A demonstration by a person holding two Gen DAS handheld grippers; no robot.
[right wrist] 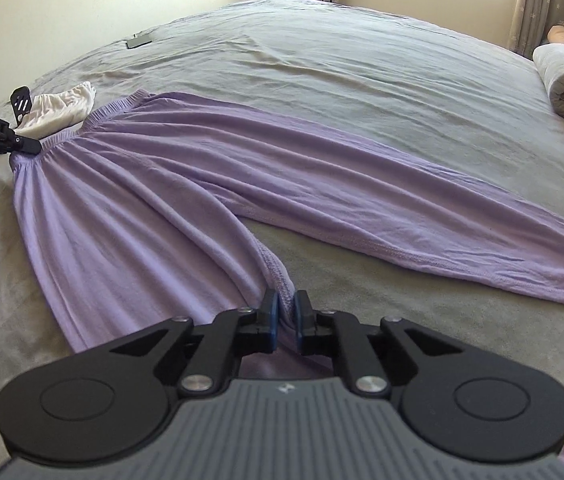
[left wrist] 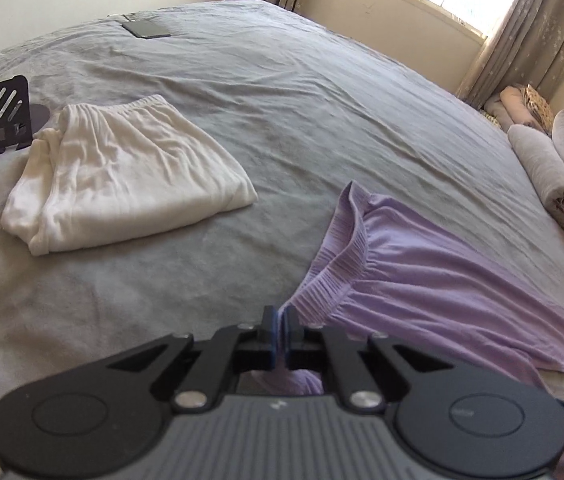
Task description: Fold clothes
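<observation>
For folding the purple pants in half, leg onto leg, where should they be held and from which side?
Hold the purple pants along the near edge: the left gripper on the waistband corner, the right gripper on the near leg's hem, both coming from the near side. The far leg lies flat and spread away, so the near leg can probably lift over onto it.

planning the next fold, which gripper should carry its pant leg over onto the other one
Right. The right gripper already pinches the near leg of the purple pants at its hem, while the left gripper anchors the waistband.
</observation>
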